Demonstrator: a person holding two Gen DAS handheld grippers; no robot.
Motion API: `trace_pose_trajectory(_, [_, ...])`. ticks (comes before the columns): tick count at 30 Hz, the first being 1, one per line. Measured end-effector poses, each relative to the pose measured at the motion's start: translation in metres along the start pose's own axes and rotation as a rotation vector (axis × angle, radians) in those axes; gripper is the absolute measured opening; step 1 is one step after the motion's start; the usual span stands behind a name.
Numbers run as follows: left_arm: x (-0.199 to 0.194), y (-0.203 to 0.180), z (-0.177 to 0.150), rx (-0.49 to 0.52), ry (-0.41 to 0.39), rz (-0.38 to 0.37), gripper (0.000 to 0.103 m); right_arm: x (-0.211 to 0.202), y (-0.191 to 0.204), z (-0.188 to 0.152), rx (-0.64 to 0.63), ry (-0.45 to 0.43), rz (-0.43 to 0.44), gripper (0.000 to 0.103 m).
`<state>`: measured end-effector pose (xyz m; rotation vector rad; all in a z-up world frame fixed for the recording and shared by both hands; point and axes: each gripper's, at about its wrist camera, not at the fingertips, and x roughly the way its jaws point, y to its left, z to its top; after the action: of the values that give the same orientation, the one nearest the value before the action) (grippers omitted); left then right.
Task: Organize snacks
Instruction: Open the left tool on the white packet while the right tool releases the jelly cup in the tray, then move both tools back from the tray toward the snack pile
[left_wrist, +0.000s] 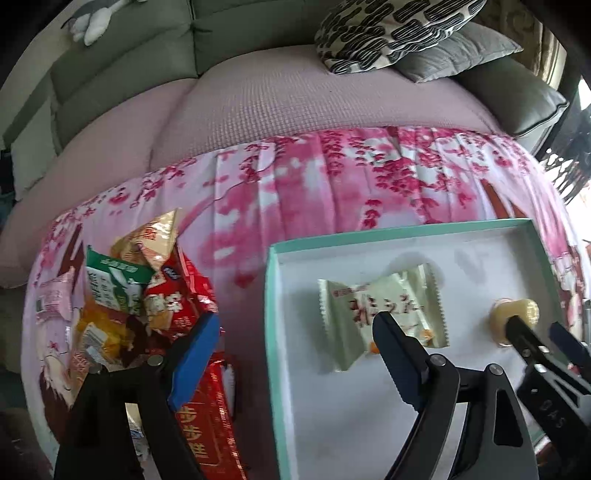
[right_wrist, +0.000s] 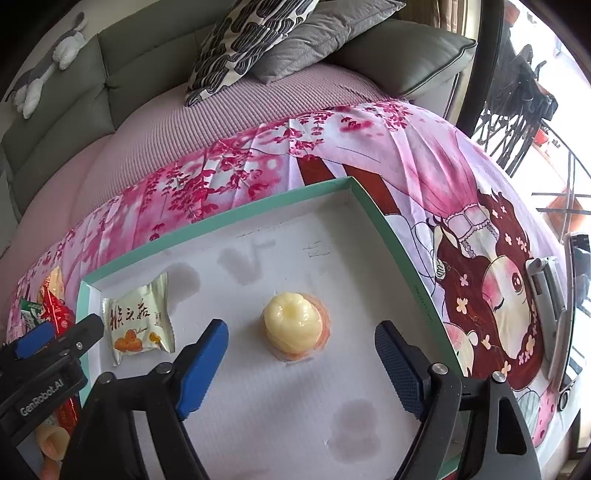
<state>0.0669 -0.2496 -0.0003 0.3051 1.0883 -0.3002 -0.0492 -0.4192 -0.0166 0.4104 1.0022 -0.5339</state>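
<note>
A shallow white tray with a teal rim (left_wrist: 274, 295) (right_wrist: 388, 229) lies on a pink cloth. Inside it are a pale green snack packet (left_wrist: 369, 314) (right_wrist: 138, 321) and a yellow jelly cup (left_wrist: 513, 315) (right_wrist: 295, 321). My left gripper (left_wrist: 295, 332) (right_wrist: 62, 334) is open and straddles the tray's left wall, its right finger just above the packet's near edge. My right gripper (right_wrist: 301, 341) (left_wrist: 539, 332) is open too. The jelly cup stands just ahead between its blue pads (right_wrist: 201, 365), and neither pad touches it. A pile of loose snack packets (left_wrist: 147, 295) lies left of the tray.
A long red packet (left_wrist: 207, 406) lies under my left finger beside the tray. A pink floral cloth (left_wrist: 332, 184) covers the surface in front of a sofa with cushions (right_wrist: 258, 40). A phone on a stand (right_wrist: 554, 295) sits at the right edge.
</note>
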Motion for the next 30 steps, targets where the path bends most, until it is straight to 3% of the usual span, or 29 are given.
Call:
trace_pose_trajectory(5, [0.004, 0.001, -0.002, 0.023, -0.011, 0.089, 0.088, 0.000, -0.002, 0.000, 0.008, -0.005, -0.006, 0.084])
trace_pose_trajectory(6, [0.005, 0.001, -0.002, 0.025, -0.014, 0.098, 0.092, 0.000, -0.002, 0.000, 0.007, -0.007, -0.007, 0.086])
trace_pose_trajectory(9, [0.004, 0.002, -0.001, 0.014, -0.024, 0.097, 0.095, -0.001, -0.001, 0.000, 0.008, -0.013, -0.005, 0.101])
trace_pose_trajectory(22, [0.001, 0.005, -0.002, -0.001, -0.015, 0.109, 0.095, -0.008, -0.004, -0.001, 0.016, -0.043, 0.007, 0.103])
trace_pose_trajectory(30, [-0.026, 0.011, -0.010, -0.024, -0.071, 0.148, 0.095, -0.019, 0.001, -0.009, -0.007, -0.050, 0.008, 0.103])
